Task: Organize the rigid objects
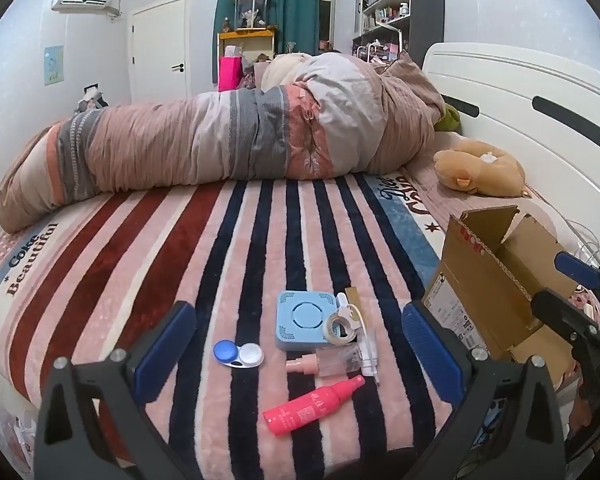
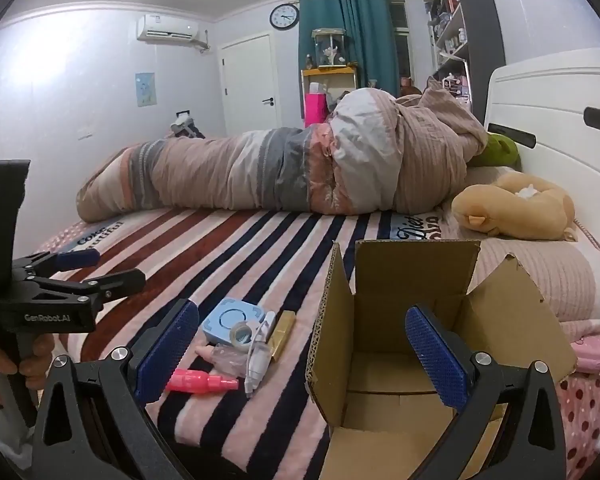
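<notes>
The left claw [image 1: 296, 344] tilts down toward the bed, its two blue-padded fingers [image 1: 162, 344] spread as wide as they go and holding nothing. Between and beyond them, on the striped blanket [image 1: 112, 248], lies a loose cluster of small things: a blue and white contact lens case [image 1: 239, 354], a pale blue square box [image 1: 304, 322], a roll of clear tape [image 1: 342, 329] resting against that box, a small clear spray bottle with a pink cap [image 1: 320, 362] and a pink spray bottle [image 1: 314, 406] lying on its side nearest the camera. None of them touches the pads.

The right claw [image 2: 300, 352] also points somewhat downward, jaws fully apart and empty. Its right finger [image 2: 436, 360] hangs over the mouth of an open cardboard box [image 2: 380, 280], which stands on the bed just right of the cluster with its flaps up; its left finger sits above the blanket beside the pink bottle.

In the right wrist view a person's hand [image 2: 4, 364] grips the handle of the left tool at the left edge, the tool held well above the blanket. A rolled quilt [image 2: 260, 176] lies across the far side of the bed, and a tan plush toy [image 2: 512, 208] rests near the white headboard [image 2: 560, 128].
</notes>
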`<state>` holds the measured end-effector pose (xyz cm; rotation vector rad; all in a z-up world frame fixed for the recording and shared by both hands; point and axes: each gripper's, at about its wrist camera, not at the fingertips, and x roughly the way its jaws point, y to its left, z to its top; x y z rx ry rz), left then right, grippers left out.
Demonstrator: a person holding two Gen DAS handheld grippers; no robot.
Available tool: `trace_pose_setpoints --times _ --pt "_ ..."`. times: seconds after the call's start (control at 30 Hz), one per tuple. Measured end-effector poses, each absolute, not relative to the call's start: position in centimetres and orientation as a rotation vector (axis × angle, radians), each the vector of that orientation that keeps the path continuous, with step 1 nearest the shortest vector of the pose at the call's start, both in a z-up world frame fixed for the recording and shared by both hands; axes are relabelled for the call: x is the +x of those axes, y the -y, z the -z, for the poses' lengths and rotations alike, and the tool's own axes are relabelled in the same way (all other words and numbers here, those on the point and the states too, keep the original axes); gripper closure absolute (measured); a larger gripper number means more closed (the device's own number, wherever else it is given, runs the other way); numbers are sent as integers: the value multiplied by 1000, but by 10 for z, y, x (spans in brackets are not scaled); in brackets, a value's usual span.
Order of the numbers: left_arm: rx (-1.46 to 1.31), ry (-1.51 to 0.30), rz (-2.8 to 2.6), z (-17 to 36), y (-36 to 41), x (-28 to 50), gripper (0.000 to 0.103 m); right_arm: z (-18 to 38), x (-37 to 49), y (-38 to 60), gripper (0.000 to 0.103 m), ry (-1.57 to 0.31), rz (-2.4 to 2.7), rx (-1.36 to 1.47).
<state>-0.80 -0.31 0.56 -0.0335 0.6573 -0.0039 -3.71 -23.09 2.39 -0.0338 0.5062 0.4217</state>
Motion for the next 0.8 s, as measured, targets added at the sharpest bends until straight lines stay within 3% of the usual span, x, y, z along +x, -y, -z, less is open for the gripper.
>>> trace_pose_setpoints --times 0.8 --pt "-33 -647 12 -16 2 -18 0 -20 -39 234 0 -514 -421 -9"
